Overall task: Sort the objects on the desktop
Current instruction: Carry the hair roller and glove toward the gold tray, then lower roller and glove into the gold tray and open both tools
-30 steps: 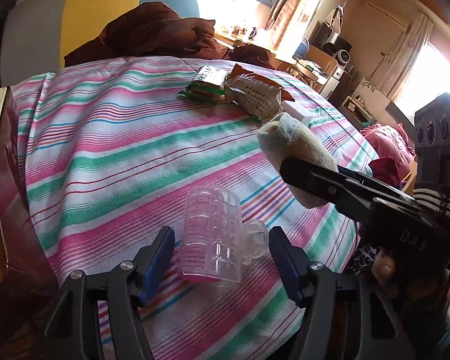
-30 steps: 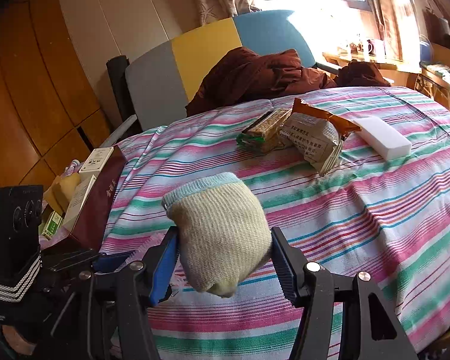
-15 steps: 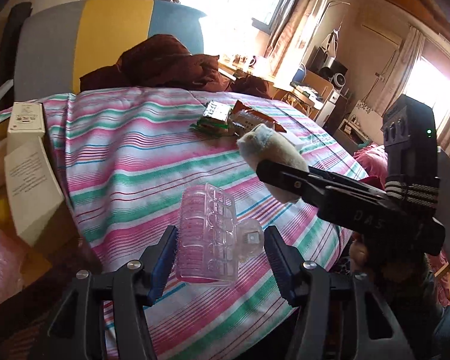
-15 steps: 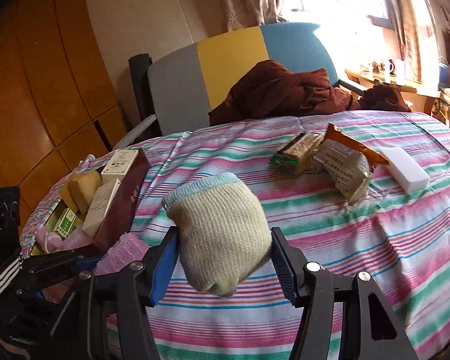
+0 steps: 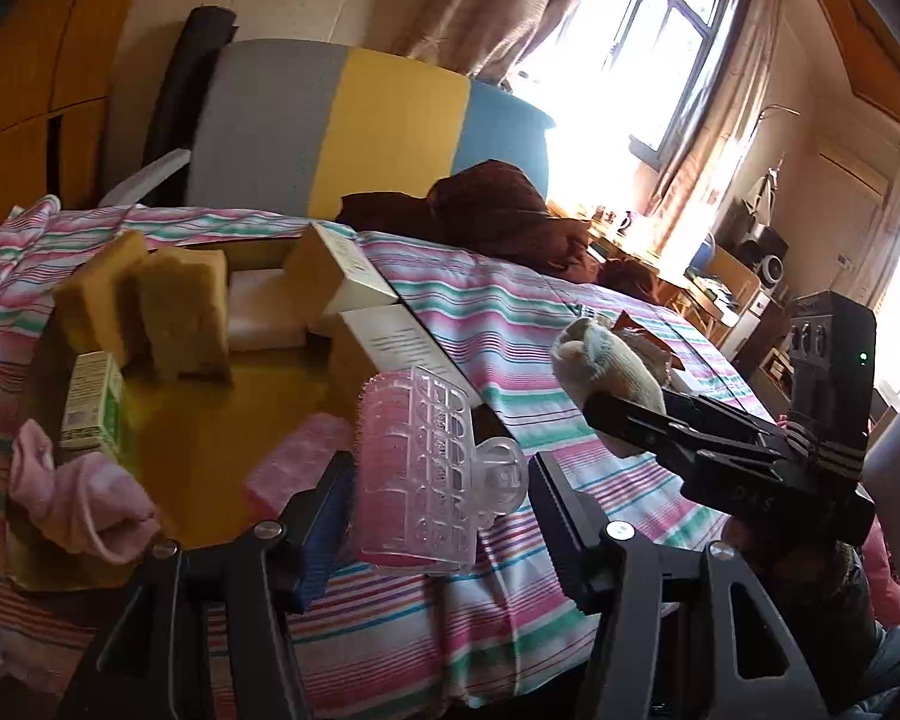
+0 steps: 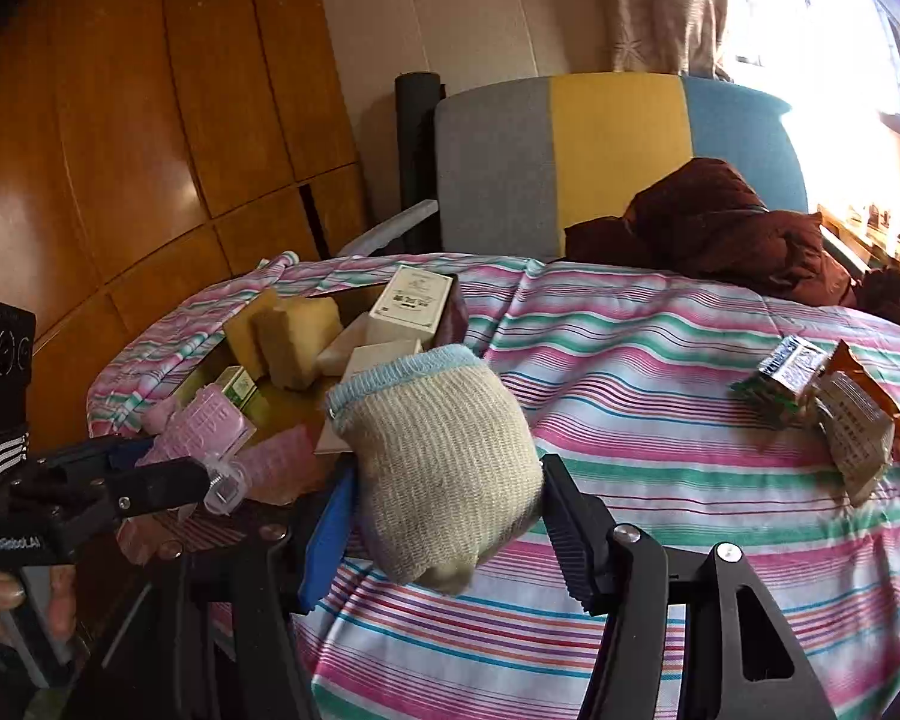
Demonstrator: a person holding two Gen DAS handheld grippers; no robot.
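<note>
- Both tools have swung left since a second ago, bringing the yellow-floored box into view.
- Left tool grips the clear pink hair roller, held above the box's near edge.
- Right tool clamps the beige sock over the striped tabletop.
- Sponges, cartons and a pink sock sit in the box.
- Snack packets lie well apart.

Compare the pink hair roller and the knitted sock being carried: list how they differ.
The pink hair roller is rigid, see-through plastic with a grid shell and a clip; the knitted sock is soft, opaque, ribbed beige cloth with a blue cuff. The roller sits in the left gripper, the sock in the right gripper. The roller keeps a cylinder shape; the sock is bunched. Both are held above the striped cloth.
</note>
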